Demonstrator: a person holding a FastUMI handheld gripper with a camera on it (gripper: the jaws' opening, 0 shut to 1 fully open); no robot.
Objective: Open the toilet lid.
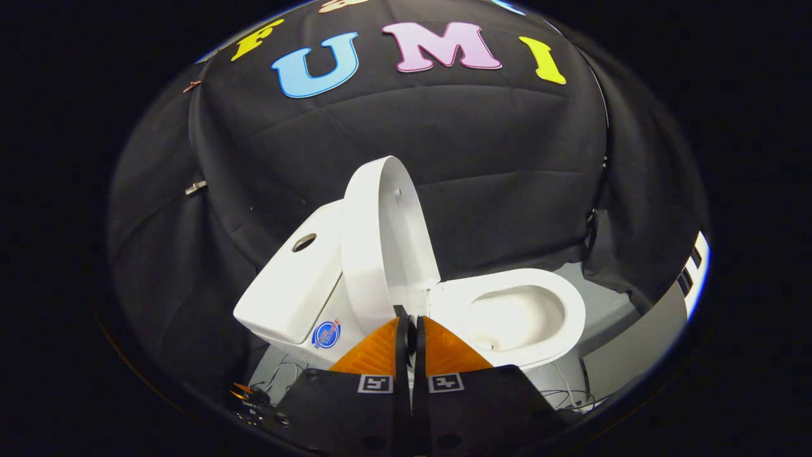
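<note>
A white toilet stands ahead of me, seen from its side. Its lid (380, 235) is raised upright and leans back against the white tank (295, 279), which has a round flush button on top. The seat and open bowl (517, 314) lie exposed to the right of the lid. My gripper (410, 320) is shut, its two fingers pressed together with nothing between them. The fingertips sit just in front of the lid's hinge end, apart from it as far as I can tell.
Black cloth walls close in behind and to both sides of the toilet. Loose cables (279, 374) lie on the pale floor below the tank. A grey panel (634, 346) stands to the right of the bowl.
</note>
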